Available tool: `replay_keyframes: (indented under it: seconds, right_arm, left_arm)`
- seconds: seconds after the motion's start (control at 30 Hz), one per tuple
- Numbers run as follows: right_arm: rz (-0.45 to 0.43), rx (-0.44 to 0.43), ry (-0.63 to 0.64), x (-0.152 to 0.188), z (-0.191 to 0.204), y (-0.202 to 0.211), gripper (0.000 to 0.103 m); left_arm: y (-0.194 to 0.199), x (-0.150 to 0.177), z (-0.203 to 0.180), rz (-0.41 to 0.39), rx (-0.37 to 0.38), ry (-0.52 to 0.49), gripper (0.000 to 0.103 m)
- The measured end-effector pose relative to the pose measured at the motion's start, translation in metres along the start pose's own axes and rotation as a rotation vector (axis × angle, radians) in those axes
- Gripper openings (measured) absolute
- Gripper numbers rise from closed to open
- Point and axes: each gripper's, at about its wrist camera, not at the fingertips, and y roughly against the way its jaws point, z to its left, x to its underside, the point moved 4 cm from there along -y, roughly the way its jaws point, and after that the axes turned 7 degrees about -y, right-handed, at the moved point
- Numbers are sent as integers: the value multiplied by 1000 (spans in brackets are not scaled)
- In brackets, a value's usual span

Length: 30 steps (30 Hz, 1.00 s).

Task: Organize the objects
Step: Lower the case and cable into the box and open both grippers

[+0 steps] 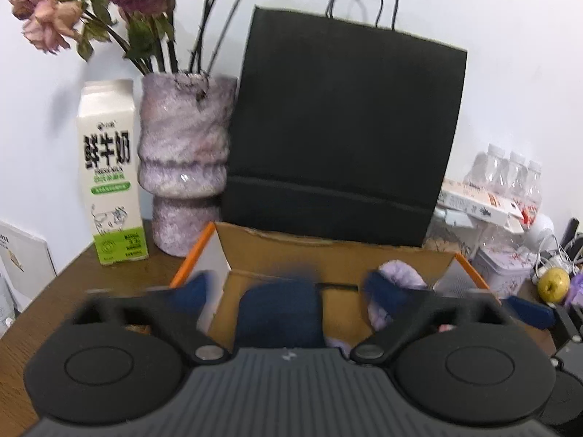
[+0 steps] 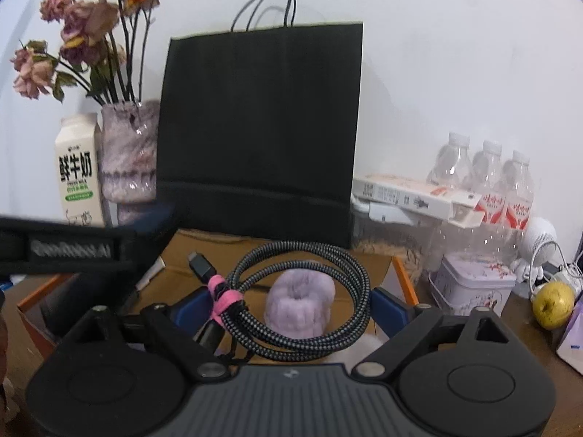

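The left gripper (image 1: 282, 287) stands spread wide over an open cardboard box (image 1: 328, 251) on the brown surface (image 1: 73, 284). A dark blue object (image 1: 278, 313) lies between its blue fingers (image 1: 382, 289), low in the box; motion blur hides whether either pad touches it, though the gap looks wider than the object. A fuzzy lilac scrunchie (image 1: 400, 273) shows behind the finger seen on the right.

The right gripper (image 2: 288, 306) is likewise spread wide above the same box. A coiled braided cable (image 2: 306, 298), bound with a pink tie (image 2: 222, 296), sits between its fingers, the tied side against the finger seen on the left, the other side just clear of the opposite pad. The scrunchie (image 2: 300, 306) lies in the box within the ring of the coil. The left gripper crosses this view at the left edge.

Behind the box stand a black paper bag (image 2: 258, 138), a vase of dried flowers (image 1: 182, 167) and a milk carton (image 1: 109, 174). Off to the right are water bottles (image 2: 488, 178), a tin (image 2: 473, 284) and a yellow apple (image 2: 554, 304).
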Motion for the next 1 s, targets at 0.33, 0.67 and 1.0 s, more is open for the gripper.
replay_keyframes:
  seconds: [0.33, 0.67, 1.0]
  right_arm:
    - [-11, -4, -23, -2, -3, 5, 103]
    - [-31, -10, -36, -4, -4, 18, 103]
    - [-71, -10, -36, 0, -3, 49, 103]
  left_arm:
    - [4, -1, 1, -8, -7, -4, 103]
    - [20, -4, 3, -32, 11, 13, 103]
    - [48, 1, 9, -48, 28, 23, 103]
